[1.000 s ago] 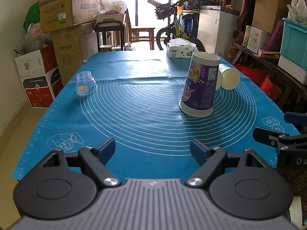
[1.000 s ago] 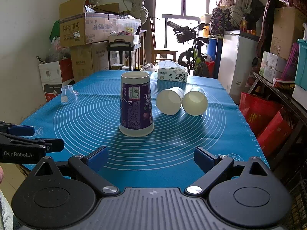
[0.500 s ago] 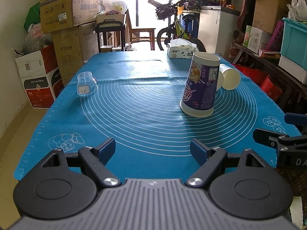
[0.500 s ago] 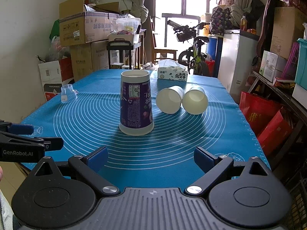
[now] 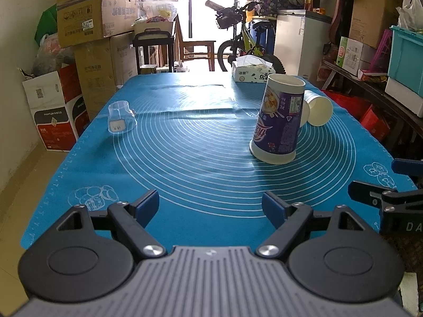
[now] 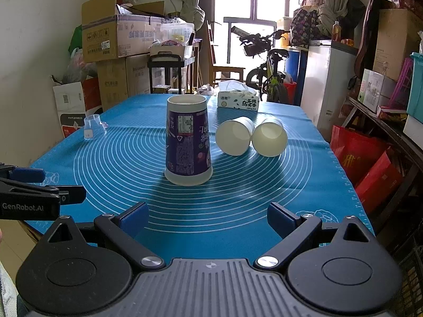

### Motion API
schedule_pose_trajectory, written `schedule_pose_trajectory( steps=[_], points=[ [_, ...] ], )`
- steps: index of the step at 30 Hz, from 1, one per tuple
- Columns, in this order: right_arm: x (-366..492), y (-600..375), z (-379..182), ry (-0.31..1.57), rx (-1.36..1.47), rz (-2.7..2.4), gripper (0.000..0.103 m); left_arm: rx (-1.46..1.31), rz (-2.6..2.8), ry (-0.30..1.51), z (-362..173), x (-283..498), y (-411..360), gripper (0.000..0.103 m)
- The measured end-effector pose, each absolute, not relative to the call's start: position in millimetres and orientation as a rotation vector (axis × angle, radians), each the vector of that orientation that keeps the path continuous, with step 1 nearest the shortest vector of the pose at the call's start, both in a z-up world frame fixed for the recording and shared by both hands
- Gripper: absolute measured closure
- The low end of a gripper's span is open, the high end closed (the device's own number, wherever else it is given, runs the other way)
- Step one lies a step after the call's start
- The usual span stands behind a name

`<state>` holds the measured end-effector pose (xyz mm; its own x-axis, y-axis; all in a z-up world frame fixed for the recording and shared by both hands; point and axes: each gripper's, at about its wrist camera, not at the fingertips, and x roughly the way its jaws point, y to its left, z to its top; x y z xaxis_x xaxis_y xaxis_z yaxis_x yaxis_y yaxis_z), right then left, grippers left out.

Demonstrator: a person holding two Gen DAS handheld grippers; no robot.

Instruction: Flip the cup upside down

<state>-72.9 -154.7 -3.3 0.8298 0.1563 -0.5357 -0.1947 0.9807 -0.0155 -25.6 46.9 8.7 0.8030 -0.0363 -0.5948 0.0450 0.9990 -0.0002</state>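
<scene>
A tall purple printed cup (image 5: 280,121) (image 6: 188,138) stands upside down, wide rim down, on the blue mat (image 5: 190,142) (image 6: 238,190). Two white paper cups (image 6: 234,137) (image 6: 269,140) lie on their sides behind it to the right; one shows in the left wrist view (image 5: 318,108). My left gripper (image 5: 210,204) is open and empty over the mat's near edge, left of the purple cup. My right gripper (image 6: 207,218) is open and empty, straight in front of the purple cup and well short of it.
A small clear plastic cup (image 5: 120,117) (image 6: 91,126) lies at the mat's left side. A tissue box (image 5: 251,72) (image 6: 238,100) stands at the far edge. Cardboard boxes, a bicycle, a white cabinet and shelves surround the table.
Both grippers have drifted very slightly; the cups have not moved.
</scene>
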Motion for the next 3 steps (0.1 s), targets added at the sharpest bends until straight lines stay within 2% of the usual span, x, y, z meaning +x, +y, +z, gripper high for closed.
schedule_pose_trajectory(
  steps=[2,3],
  points=[
    [-72.9,-154.2,-4.6,0.565,-0.071,0.186,0.005,0.02,-0.034,0.632,9.6,-25.4,48.2,0.008],
    [-72.8,-153.9,-5.3,0.566,-0.071,0.185,0.005,0.019,-0.035,0.628,9.2,-25.6,47.4,0.008]
  ],
)
